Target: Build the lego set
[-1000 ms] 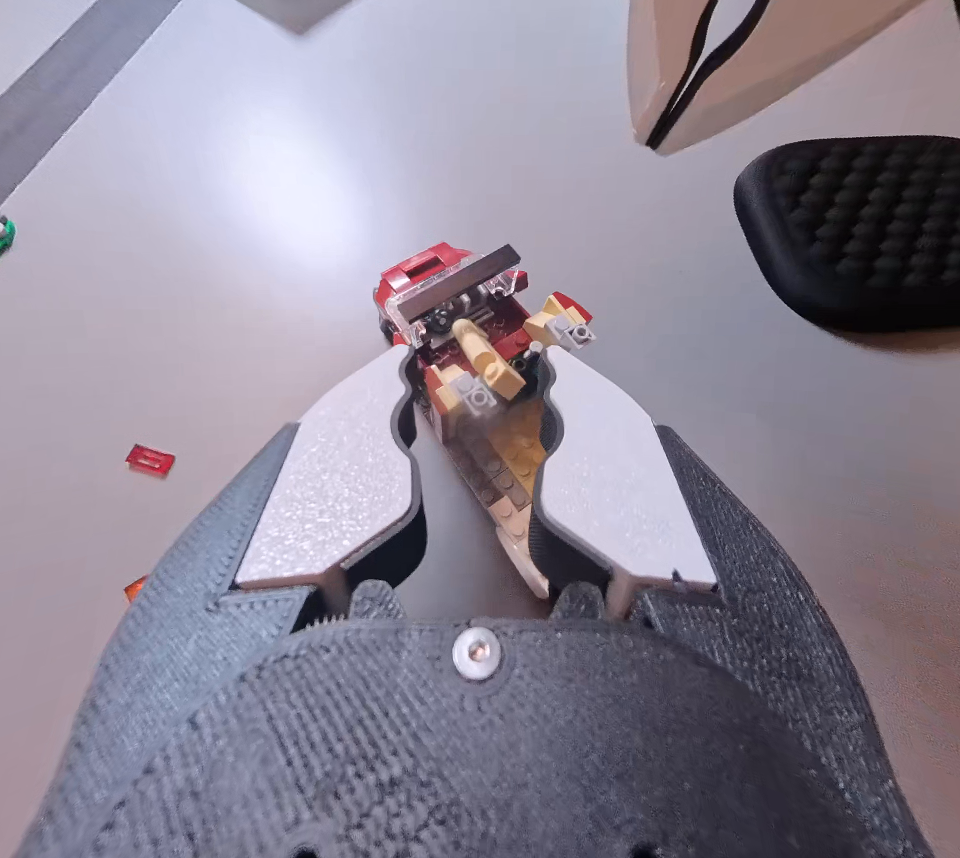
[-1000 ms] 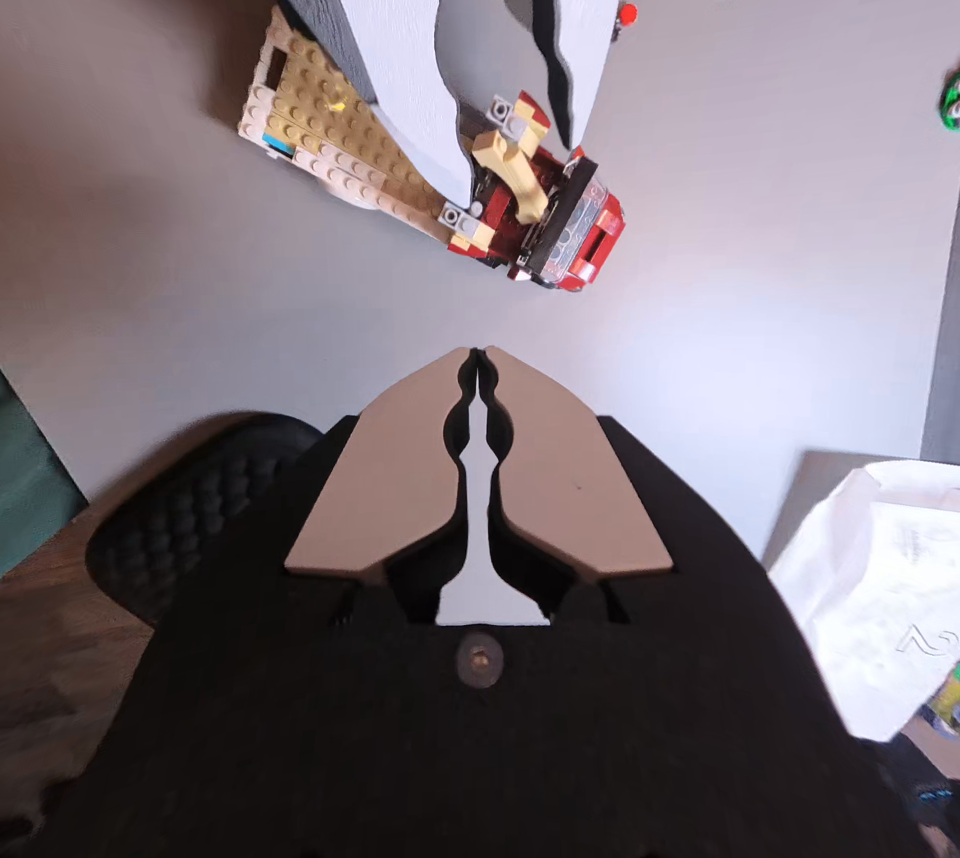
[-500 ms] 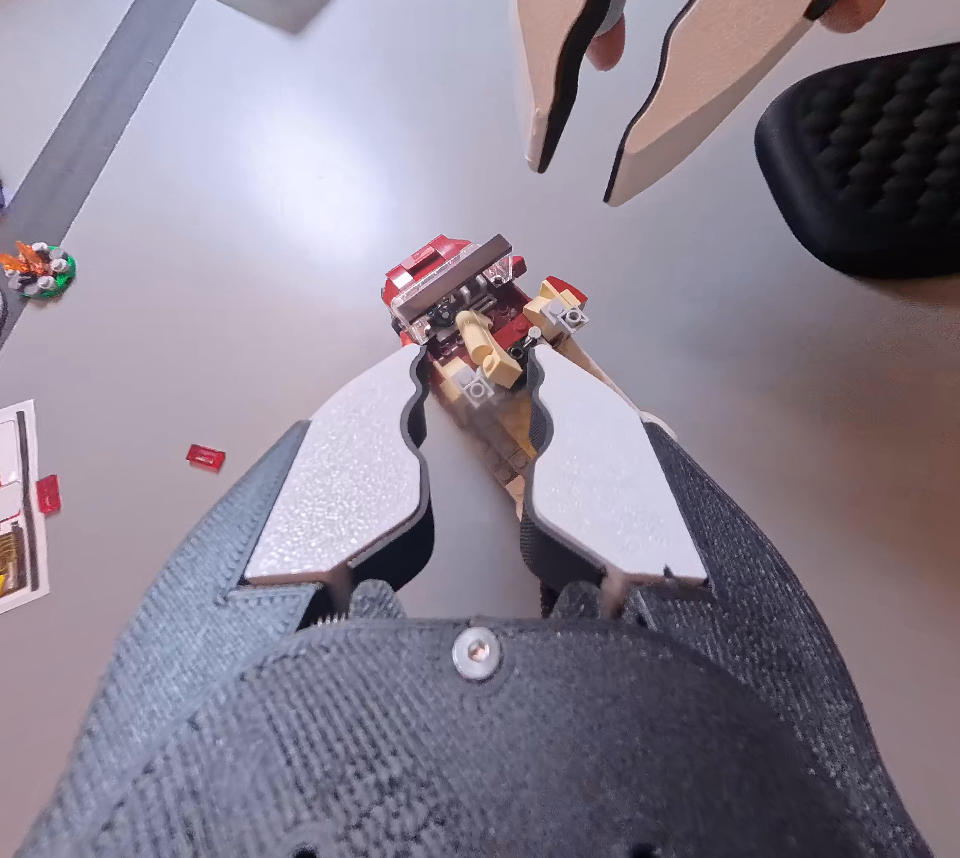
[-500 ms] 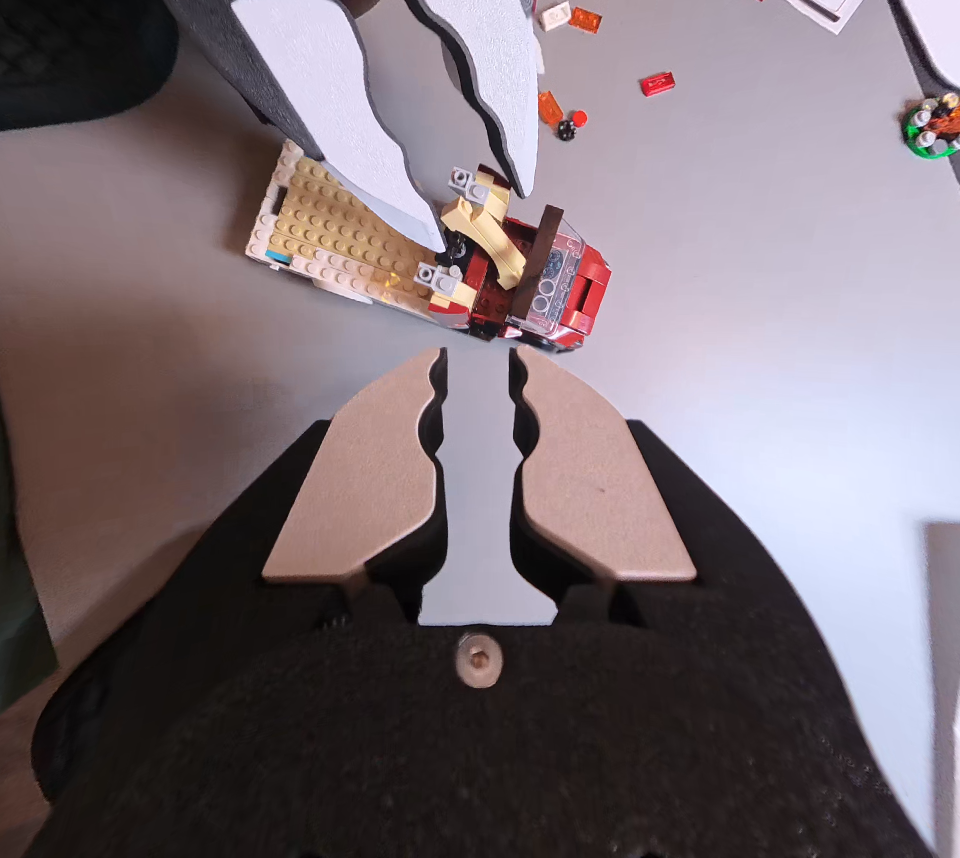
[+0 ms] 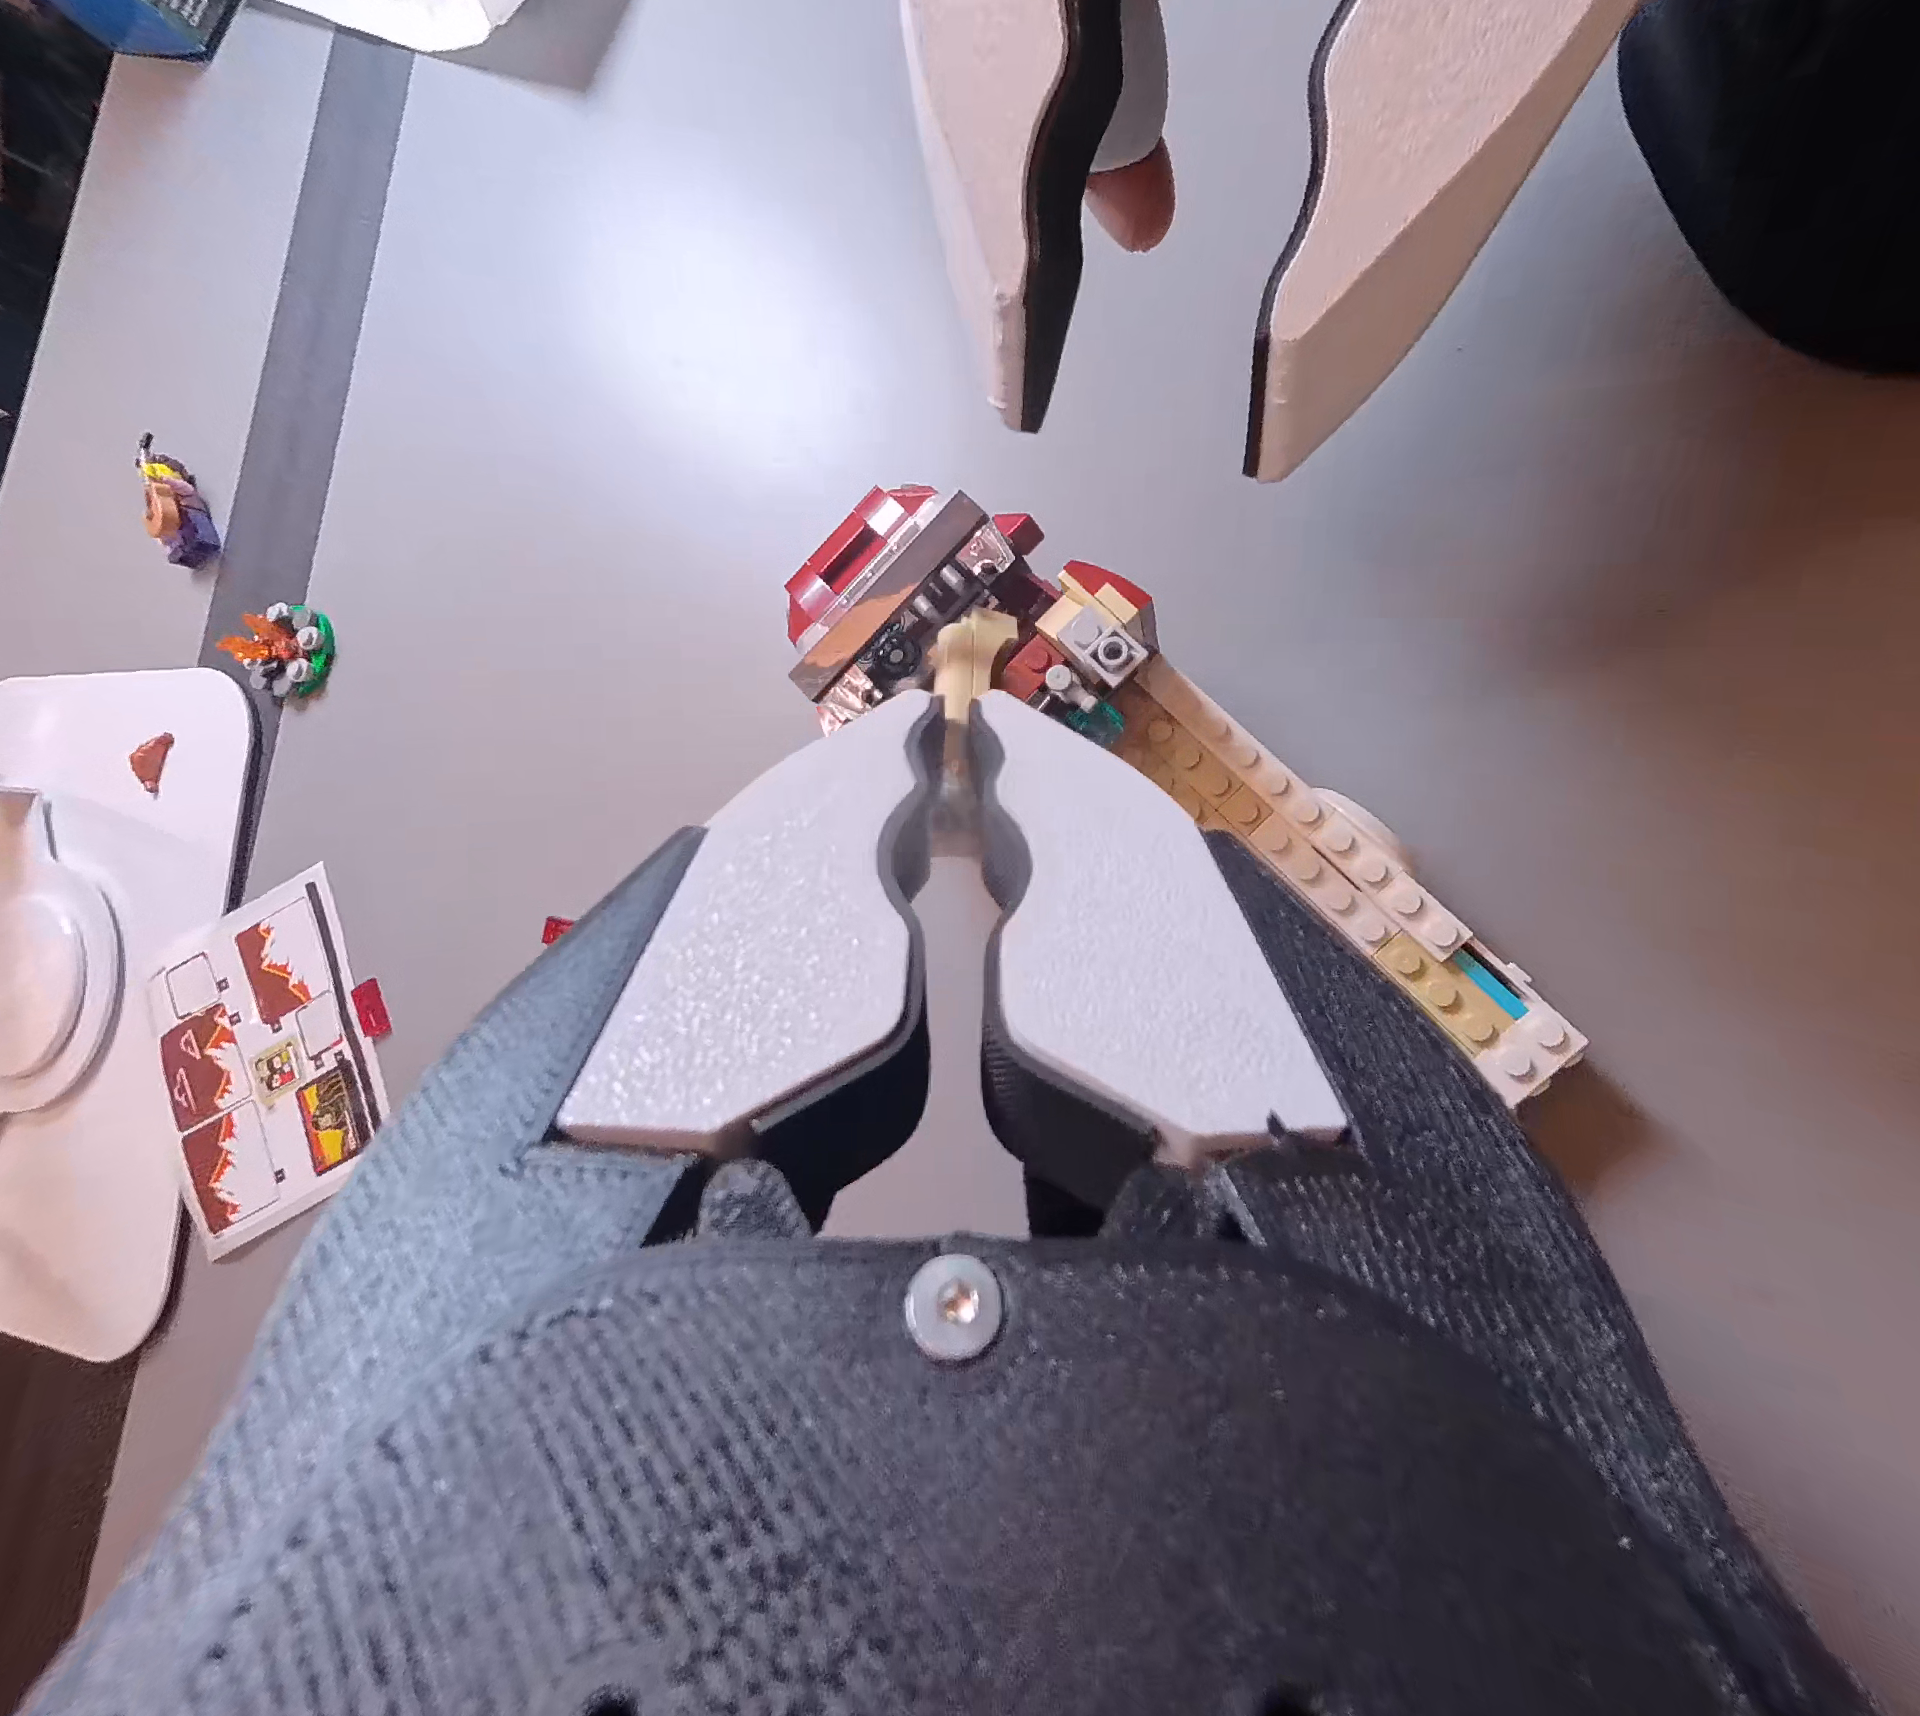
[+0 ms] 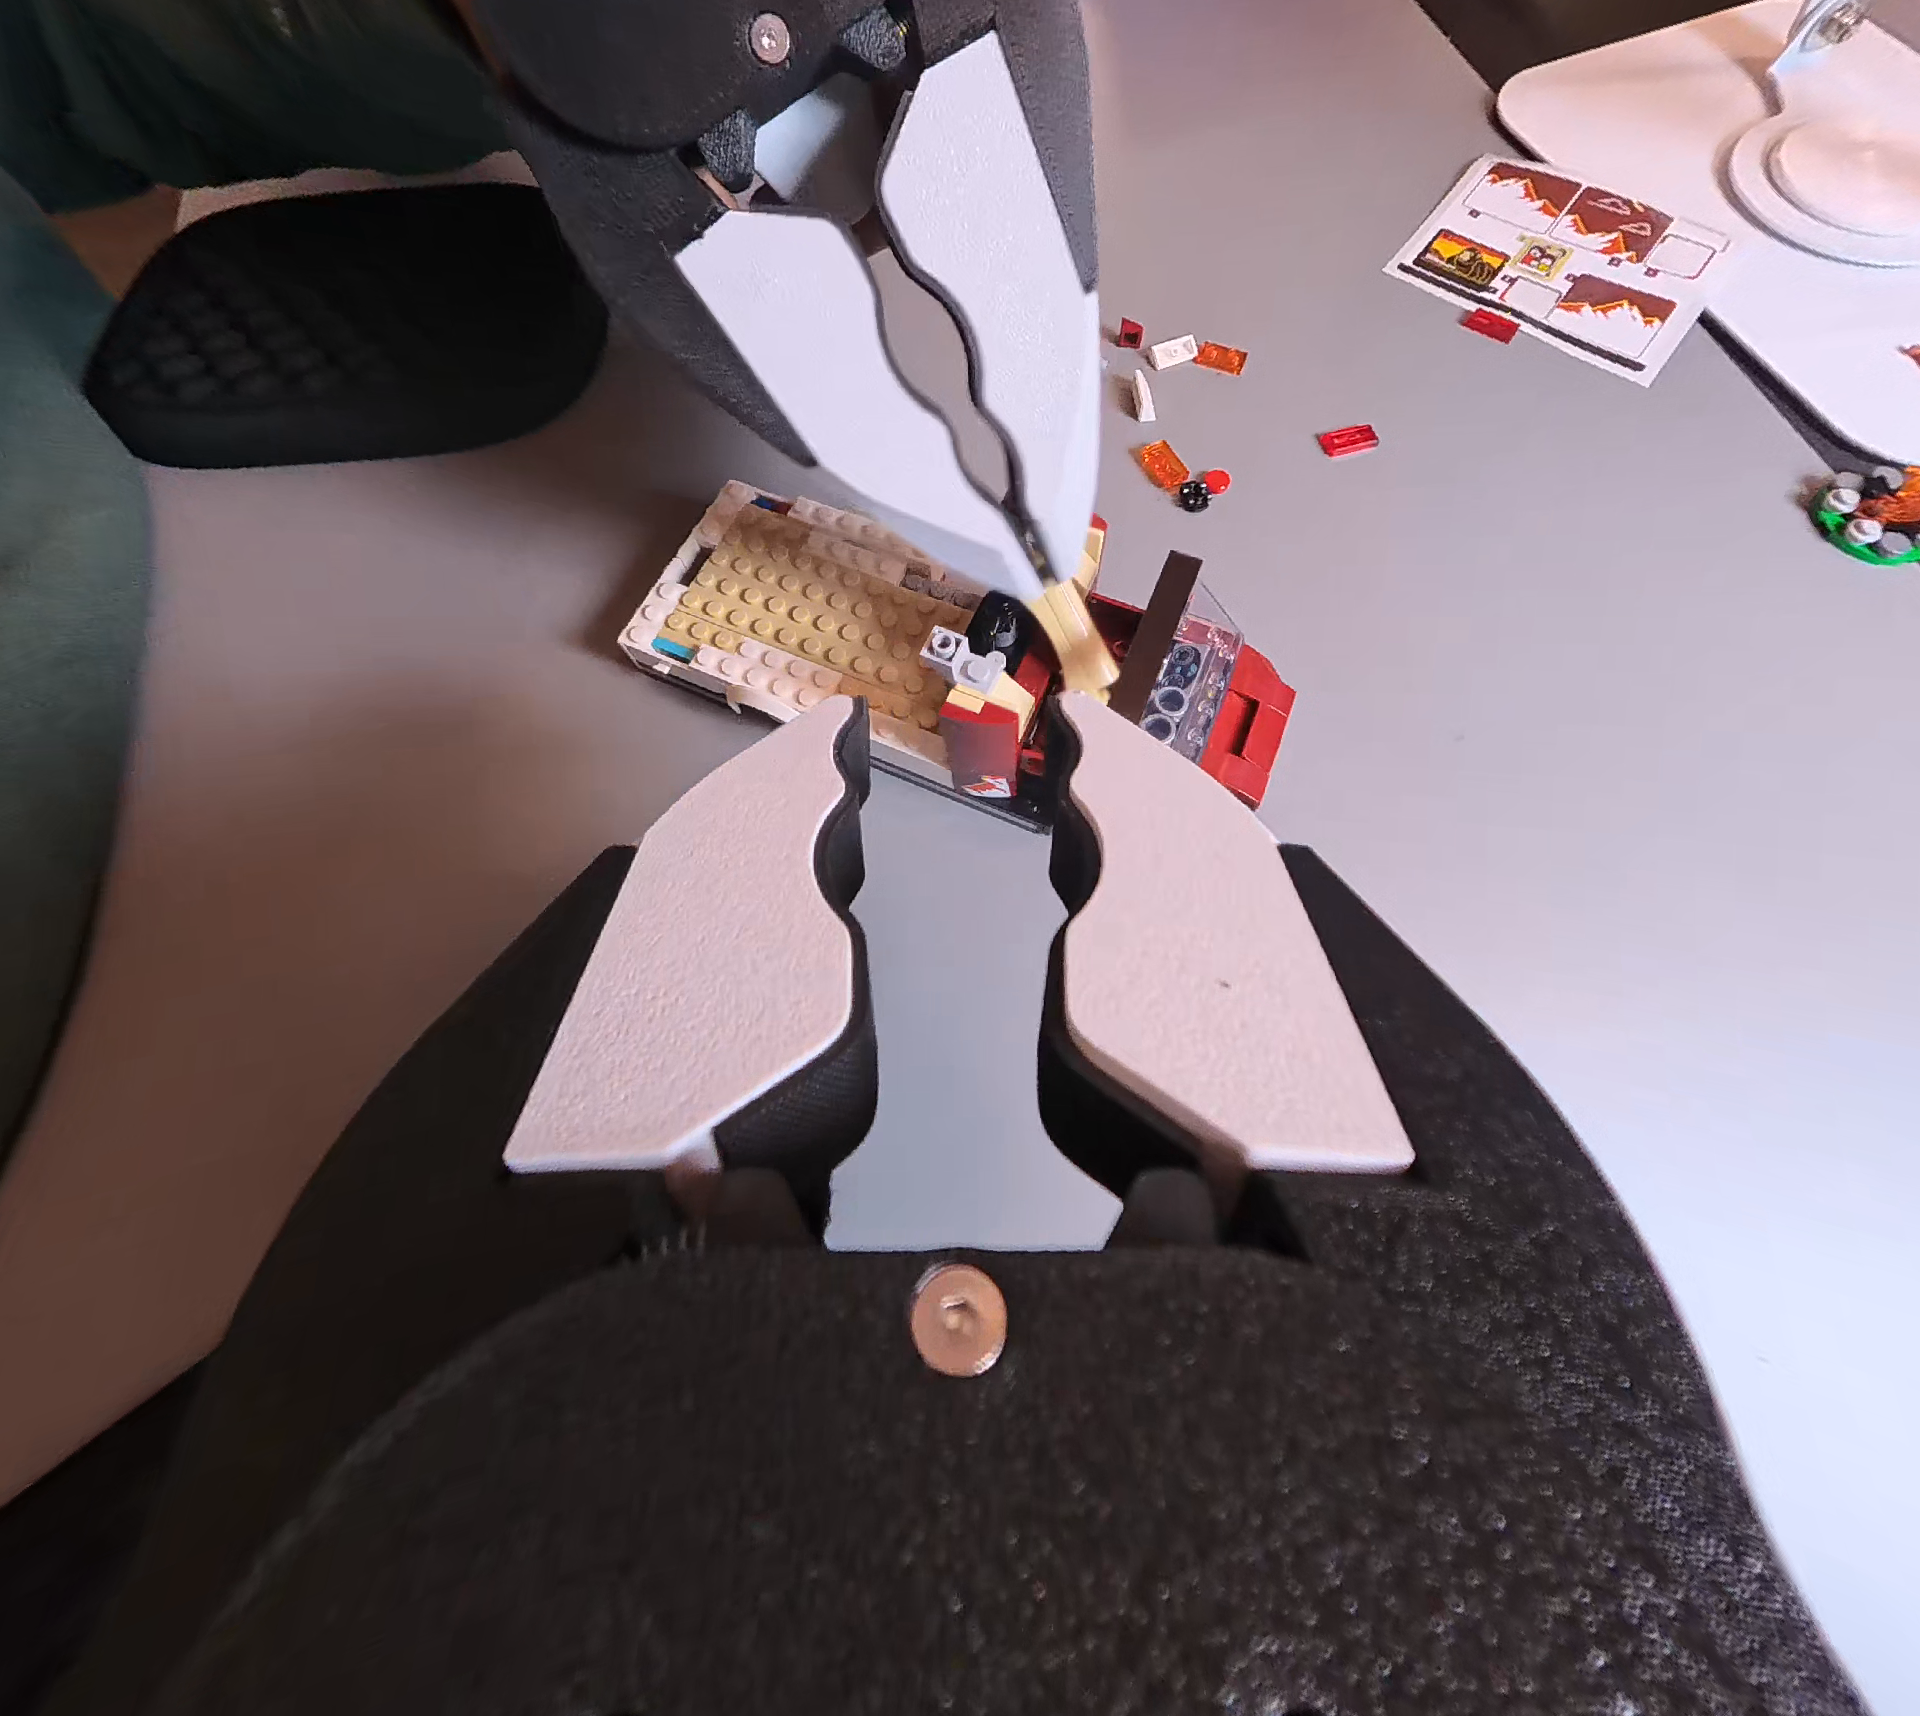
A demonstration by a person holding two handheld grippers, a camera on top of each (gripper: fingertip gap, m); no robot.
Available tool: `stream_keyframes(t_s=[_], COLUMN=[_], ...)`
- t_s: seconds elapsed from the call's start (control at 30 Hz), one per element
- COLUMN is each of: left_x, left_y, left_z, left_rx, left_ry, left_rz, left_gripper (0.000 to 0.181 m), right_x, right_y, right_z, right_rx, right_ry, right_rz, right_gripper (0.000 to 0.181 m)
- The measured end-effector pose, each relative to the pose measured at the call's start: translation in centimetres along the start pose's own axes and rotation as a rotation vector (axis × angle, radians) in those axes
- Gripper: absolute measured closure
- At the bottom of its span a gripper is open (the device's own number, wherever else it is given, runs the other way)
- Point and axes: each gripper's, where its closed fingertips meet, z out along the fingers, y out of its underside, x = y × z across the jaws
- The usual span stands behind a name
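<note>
Two tongs changed: the left tongs (image 5: 951, 710) now pinch the tan seat piece (image 6: 1075, 627) in the lego camper (image 6: 935, 658) mid-worktop, while the right tongs (image 6: 956, 710), at 6 o'clock, have spread to brace it.

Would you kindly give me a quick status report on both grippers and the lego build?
Left gripper shut on tan piece in the cab. Right gripper open, at lego truck side. Truck flat on table. Nothing blocking.

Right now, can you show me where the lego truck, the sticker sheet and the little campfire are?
lego truck (image 6: 1242, 710), right wrist view, on its red hood.
sticker sheet (image 6: 1548, 264), right wrist view, on the middle of the sheet.
little campfire (image 5: 283, 648), left wrist view, on its orange flames.
</note>
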Motion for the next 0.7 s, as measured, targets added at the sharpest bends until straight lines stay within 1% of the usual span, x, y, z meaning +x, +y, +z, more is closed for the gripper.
stream_keyframes(t_s=[0.03,0.13,0.23,0.33,0.43,0.47,0.5,0.57,0.7], left_x=[0.1,-0.1,-0.5,-1.5,-2.4,-2.5,-2.7,-2.7,-1.6], left_y=[-0.1,-0.4,-1.2,-1.6,-1.2,-0.9,-0.6,0.1,1.6], left_z=[0.0,-0.1,-1.1,-2.4,-3.4,-3.6,-3.8,-4.0,-3.6], left_rx=[0.007,0.034,0.106,0.155,0.173,0.173,0.171,0.180,0.180], left_ry=[0.005,0.000,-0.013,-0.003,0.018,0.032,0.037,0.046,0.114], left_rz=[0.004,0.010,0.033,-0.018,-0.089,-0.112,-0.131,-0.161,-0.209], left_gripper=[0.181,0.181,0.181,0.181,0.180,0.170,0.166,0.161,0.156], right_x=[0.0,0.1,0.5,1.1,1.6,1.7,1.7,1.6,2.1], right_y=[0.0,0.1,-0.4,-0.7,-1.0,-1.1,-1.1,-1.1,-0.5], right_z=[0.0,-0.1,-0.1,0.3,1.0,1.3,1.7,2.7,4.5], right_rx=[0.007,0.026,0.058,0.056,0.027,0.012,-0.010,-0.077,-0.258], right_ry=[-0.001,0.008,0.013,0.023,0.028,0.029,0.028,-0.001,-0.081], right_rz=[0.005,0.010,0.015,0.009,-0.022,-0.045,-0.080,-0.143,-0.223], right_gripper=[0.149,0.149,0.150,0.154,0.158,0.159,0.159,0.158,0.159])
